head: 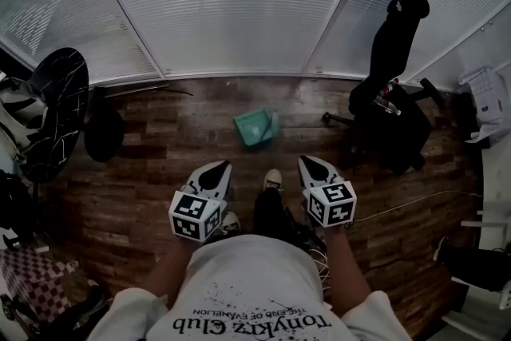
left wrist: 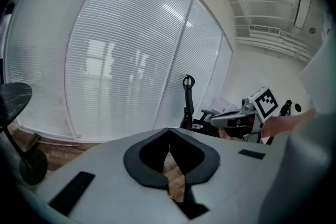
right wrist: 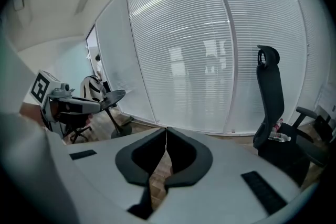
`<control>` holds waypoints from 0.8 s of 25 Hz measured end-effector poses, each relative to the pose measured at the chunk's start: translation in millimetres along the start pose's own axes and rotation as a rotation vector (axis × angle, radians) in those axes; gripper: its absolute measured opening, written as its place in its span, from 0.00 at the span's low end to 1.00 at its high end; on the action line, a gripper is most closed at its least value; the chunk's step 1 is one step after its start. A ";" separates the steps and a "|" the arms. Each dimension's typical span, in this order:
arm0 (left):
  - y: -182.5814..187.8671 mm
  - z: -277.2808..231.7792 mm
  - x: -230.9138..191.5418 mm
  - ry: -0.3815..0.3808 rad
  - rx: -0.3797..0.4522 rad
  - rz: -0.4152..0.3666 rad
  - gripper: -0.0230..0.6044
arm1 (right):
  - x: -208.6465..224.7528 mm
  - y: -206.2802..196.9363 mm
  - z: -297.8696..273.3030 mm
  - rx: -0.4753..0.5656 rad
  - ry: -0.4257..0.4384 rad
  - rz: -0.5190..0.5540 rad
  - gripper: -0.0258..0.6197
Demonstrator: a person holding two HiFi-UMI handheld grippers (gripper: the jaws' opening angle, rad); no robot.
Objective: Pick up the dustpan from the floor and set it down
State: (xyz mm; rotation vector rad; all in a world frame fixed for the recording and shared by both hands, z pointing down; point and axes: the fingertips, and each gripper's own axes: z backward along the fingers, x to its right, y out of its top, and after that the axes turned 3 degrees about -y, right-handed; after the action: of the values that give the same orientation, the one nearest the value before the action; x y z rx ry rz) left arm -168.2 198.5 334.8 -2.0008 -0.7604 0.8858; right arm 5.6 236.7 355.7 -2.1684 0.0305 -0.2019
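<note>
The teal dustpan [head: 257, 127] lies on the wooden floor ahead of me, a short way out from the window wall. My left gripper [head: 221, 166] and right gripper [head: 308, 161] are held side by side above the floor, both pointing toward the dustpan and well short of it. Each is shut with nothing between its jaws; the tips meet in the left gripper view [left wrist: 169, 130] and in the right gripper view [right wrist: 166, 129]. The dustpan is hidden in both gripper views.
A black office chair [head: 395, 84] stands to the right of the dustpan. A round black table [head: 56, 104] with its base [head: 104, 136] stands at the left. Windows with blinds [head: 239, 4] close off the far side. My shoe [head: 273, 180] shows between the grippers.
</note>
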 end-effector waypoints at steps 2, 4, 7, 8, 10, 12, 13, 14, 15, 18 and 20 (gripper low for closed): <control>12.4 -24.5 -1.4 0.010 -0.002 0.004 0.07 | 24.9 9.6 -13.1 -0.007 0.007 -0.007 0.08; 31.1 -48.5 -3.7 0.023 0.010 0.005 0.07 | 50.0 22.1 -28.3 -0.015 0.018 -0.008 0.08; 58.3 -76.8 -10.2 0.059 0.032 0.004 0.07 | 80.0 42.5 -50.7 -0.023 0.047 0.007 0.08; 65.5 -85.2 -13.9 0.075 0.036 0.009 0.07 | 87.7 49.7 -57.9 -0.024 0.059 0.013 0.08; 76.6 -101.4 -20.8 0.106 0.042 0.027 0.07 | 99.3 63.3 -70.1 -0.023 0.085 0.025 0.08; 86.1 -118.7 -23.8 0.127 0.046 0.040 0.07 | 109.0 73.6 -78.1 -0.024 0.111 0.039 0.08; 91.6 -127.2 -24.4 0.135 0.052 0.044 0.07 | 113.5 77.1 -81.7 -0.026 0.122 0.047 0.08; 97.1 -134.5 -25.2 0.143 0.058 0.048 0.07 | 117.1 79.4 -85.7 -0.029 0.133 0.053 0.08; 102.0 -140.3 -26.1 0.152 0.064 0.051 0.07 | 119.4 80.3 -90.1 -0.035 0.145 0.056 0.08; 108.6 -152.0 -26.6 0.168 0.062 0.048 0.07 | 124.0 76.4 -100.5 -0.057 0.173 0.047 0.08; 108.7 -156.1 -28.2 0.171 0.050 0.040 0.07 | 127.2 71.8 -106.2 -0.077 0.175 0.037 0.08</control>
State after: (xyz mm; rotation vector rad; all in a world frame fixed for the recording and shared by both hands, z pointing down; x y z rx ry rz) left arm -39.0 56.9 319.4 -2.0239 -0.5978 0.7377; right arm 118.4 96.8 373.0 -2.2194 0.1805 -0.3739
